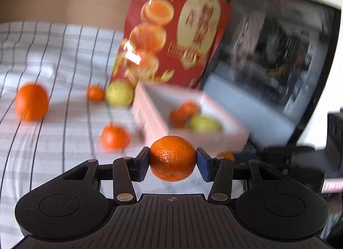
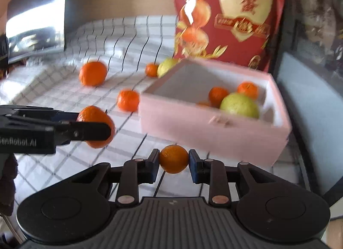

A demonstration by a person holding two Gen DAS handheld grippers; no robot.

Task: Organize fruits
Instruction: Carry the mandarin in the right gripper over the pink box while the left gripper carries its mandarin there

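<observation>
My left gripper [image 1: 172, 161] is shut on a mandarin [image 1: 172, 158] and holds it above the checked cloth, just short of the pink box [image 1: 150, 116]. The same gripper shows from the side in the right wrist view [image 2: 94, 130]. My right gripper [image 2: 174, 160] is shut on a smaller mandarin [image 2: 174, 159], also in front of the pink box [image 2: 193, 124]. The box holds mandarins [image 2: 217, 96] and a yellow-green fruit [image 2: 239, 104]. Loose on the cloth lie a large orange [image 2: 93, 73], a mandarin [image 2: 128, 100], a small mandarin [image 2: 151, 69] and a yellow-green fruit [image 2: 167, 66].
A red printed carton [image 2: 231, 13] stands upright behind the box. A dark glass-fronted cabinet [image 1: 274, 60] stands to the right of the box. Another dark glossy panel [image 2: 36, 24] stands at the far left. The checked cloth [image 1: 53, 56] covers the table.
</observation>
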